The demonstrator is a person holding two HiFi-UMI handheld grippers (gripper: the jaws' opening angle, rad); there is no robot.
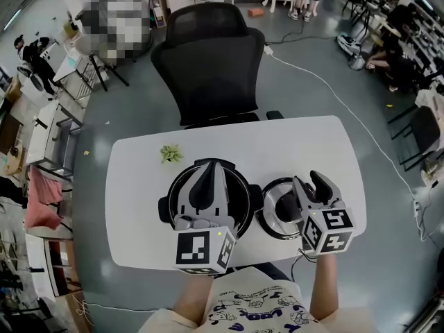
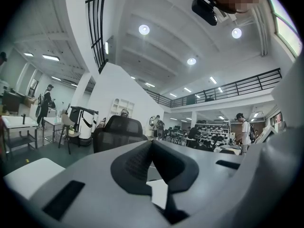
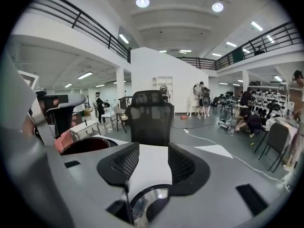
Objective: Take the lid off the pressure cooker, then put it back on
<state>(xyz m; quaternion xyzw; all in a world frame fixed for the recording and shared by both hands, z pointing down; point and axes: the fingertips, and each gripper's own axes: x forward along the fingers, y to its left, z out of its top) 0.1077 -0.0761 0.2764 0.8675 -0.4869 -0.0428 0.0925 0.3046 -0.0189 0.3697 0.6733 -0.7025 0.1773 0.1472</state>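
Note:
The black pressure cooker pot (image 1: 244,189) stands uncovered at the middle of the white table (image 1: 291,144). Its shiny metal lid (image 1: 272,217), with a black knob, lies flat on the table just to the pot's right. My left gripper (image 1: 208,180) reaches level over the pot's mouth; its jaws are shut with nothing between them (image 2: 152,148). My right gripper (image 1: 311,180) tilts down over the lid, open. Through its gap (image 3: 148,167) the white table and the lid (image 3: 149,204) below show; the pads do not touch the lid. The pot's rim (image 3: 88,145) appears at left.
A small green plant (image 1: 171,154) lies on the table behind the pot. A black office chair (image 1: 208,61) stands against the table's far edge. A white cable (image 1: 326,92) runs across the floor at right. People and desks are farther off.

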